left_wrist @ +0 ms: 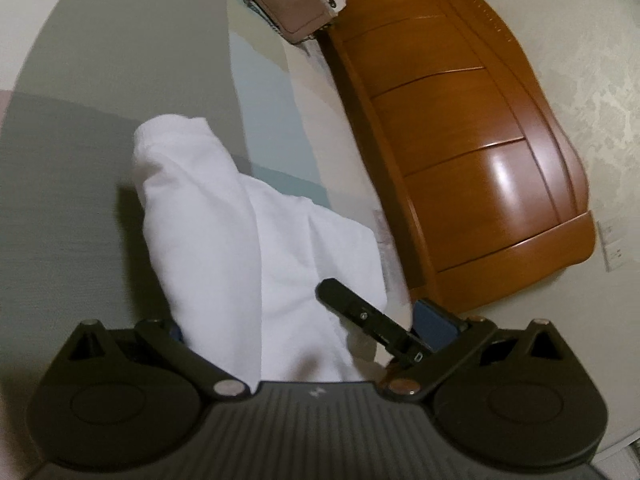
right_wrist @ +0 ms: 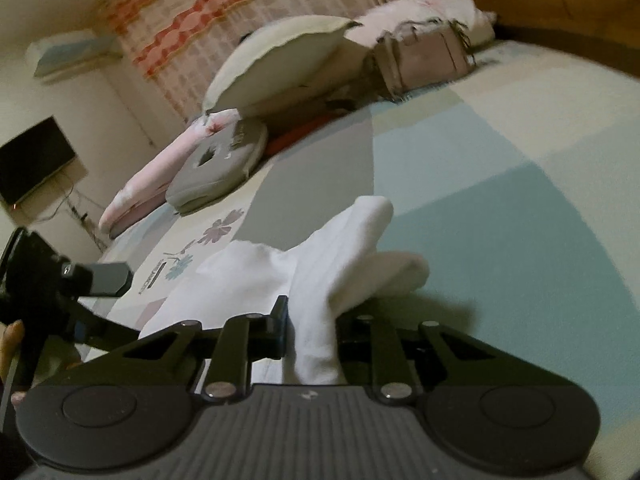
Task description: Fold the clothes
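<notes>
The right gripper (right_wrist: 308, 332) points slightly downward, its jaws drawn close together and pinching white cloth between the pads. The left gripper (left_wrist: 280, 340) is tilted downward too, rolled a little, with cloth bunched between its fingers; its left finger is hidden behind the cloth, so its grip is unclear. A fingertip of the person's hand (right_wrist: 10, 340) shows beside it.

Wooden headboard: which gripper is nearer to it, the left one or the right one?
Right, probably. The wooden headboard lies to the right of the left gripper; the right gripper is on that same side, with the headboard ahead of it.
</notes>
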A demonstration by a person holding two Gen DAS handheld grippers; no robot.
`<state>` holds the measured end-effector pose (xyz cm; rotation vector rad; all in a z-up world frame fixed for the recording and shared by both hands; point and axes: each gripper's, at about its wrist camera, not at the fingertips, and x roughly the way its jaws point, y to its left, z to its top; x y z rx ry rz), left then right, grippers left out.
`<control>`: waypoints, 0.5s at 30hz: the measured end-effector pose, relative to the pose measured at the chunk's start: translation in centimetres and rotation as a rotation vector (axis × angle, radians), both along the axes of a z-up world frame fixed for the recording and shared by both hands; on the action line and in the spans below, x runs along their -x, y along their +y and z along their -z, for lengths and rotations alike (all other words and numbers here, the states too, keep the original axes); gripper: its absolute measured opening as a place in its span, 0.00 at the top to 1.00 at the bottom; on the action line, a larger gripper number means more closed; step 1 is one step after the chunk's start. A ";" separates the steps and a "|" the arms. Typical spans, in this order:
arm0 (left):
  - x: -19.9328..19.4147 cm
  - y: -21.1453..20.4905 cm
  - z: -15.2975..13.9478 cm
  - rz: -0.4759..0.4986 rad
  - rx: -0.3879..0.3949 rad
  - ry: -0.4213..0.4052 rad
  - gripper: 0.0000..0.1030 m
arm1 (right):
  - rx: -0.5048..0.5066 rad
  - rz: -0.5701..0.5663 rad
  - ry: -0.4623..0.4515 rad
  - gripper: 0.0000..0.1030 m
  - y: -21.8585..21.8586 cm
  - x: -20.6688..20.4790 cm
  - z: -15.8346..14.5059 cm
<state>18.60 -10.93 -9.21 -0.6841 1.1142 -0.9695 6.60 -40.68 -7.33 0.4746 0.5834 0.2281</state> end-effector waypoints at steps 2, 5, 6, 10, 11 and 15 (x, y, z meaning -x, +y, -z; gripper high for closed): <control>-0.1 -0.6 -0.3 0.012 0.023 0.008 0.01 | 0.018 0.008 -0.007 0.77 -0.5 0.4 -0.9; -0.2 -2.2 -0.8 0.043 0.042 0.019 0.01 | 0.036 0.035 -0.018 0.77 -1.8 1.0 -2.0; -0.4 -3.1 -1.0 0.055 0.047 0.020 0.01 | 0.042 0.048 -0.022 0.77 -2.4 1.3 -2.3; -1.0 -7.3 -1.6 0.110 0.068 0.025 0.01 | 0.087 0.107 -0.035 0.77 -5.2 2.3 -3.5; -1.3 -8.5 -1.7 0.125 0.073 0.024 0.01 | 0.102 0.122 -0.035 0.77 -6.0 2.5 -3.7; -2.4 -13.7 -1.7 0.178 0.098 0.028 0.01 | 0.160 0.185 -0.031 0.77 -9.7 2.6 -4.6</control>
